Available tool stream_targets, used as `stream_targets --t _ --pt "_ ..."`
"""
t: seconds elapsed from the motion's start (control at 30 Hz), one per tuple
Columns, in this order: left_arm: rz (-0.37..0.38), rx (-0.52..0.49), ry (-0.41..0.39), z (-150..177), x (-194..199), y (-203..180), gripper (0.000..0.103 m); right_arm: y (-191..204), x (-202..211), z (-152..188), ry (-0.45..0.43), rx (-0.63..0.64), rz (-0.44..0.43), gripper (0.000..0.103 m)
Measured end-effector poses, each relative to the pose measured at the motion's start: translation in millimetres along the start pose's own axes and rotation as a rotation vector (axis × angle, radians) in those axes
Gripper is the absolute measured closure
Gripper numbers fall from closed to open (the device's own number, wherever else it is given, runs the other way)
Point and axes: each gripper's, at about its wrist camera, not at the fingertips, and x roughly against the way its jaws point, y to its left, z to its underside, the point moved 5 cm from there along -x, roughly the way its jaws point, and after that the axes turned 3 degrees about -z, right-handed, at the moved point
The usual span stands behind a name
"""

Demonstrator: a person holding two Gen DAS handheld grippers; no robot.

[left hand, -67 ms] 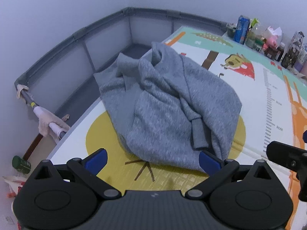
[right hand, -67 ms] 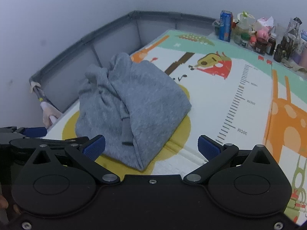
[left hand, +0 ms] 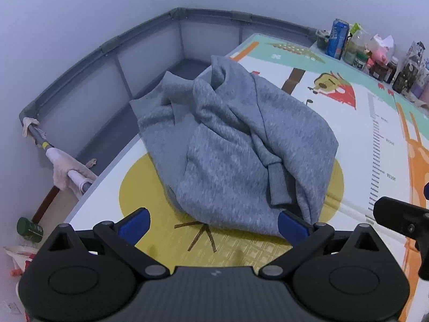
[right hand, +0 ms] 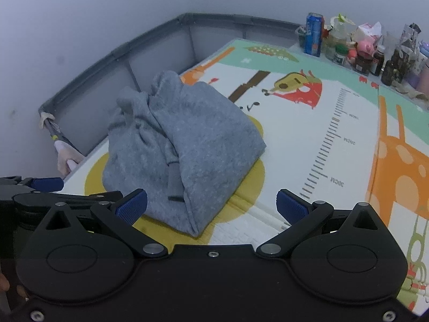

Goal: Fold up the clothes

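The grey sweater (left hand: 236, 145) lies in a crumpled heap on the yellow circle of the mat (left hand: 356, 123), one cuff (left hand: 277, 187) on top. Nothing looks folded yet. The left gripper (left hand: 213, 222) and right gripper (right hand: 211, 205) hover near its front edge, both released and empty.

Dim, bluish, even light; soft shadows; strong fisheye bending, dark corners.

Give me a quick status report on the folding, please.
Left gripper and right gripper open, empty. Grey sweatshirt crumpled on play mat, unfolded. Nothing in the way.
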Motion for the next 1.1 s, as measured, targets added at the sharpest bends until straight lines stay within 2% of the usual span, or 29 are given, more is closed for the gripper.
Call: stream_targets --t 0.17,0.3,0.43,0.67,1.1 --pt "-0.005 -0.004 0.006 5.5 -0.9 0.9 0.0 9.6 -0.4 -2.9 -0.018 -0.017 -0.025 0.0" --pt "-0.004 -0.009 0.056 -1.9 -3.6 -2.7 0.0 1.8 2.0 4.4 -0.02 -0.037 -0.044 0.0" --pt "-0.013 -0.027 0.062 -2.4 -4.6 -5.2 0.0 5.2 2.4 1.5 -0.005 -0.039 -0.009 0.0" --pt "-0.03 -0.038 0.07 -3.6 -5.8 -6.2 0.0 0.0 6.5 2.2 -0.007 -0.053 0.001 0.0" --pt "-0.01 -0.042 0.08 -3.2 -5.3 -7.4 0.0 -3.4 7.9 5.0 -0.011 -0.083 -0.004 0.0"
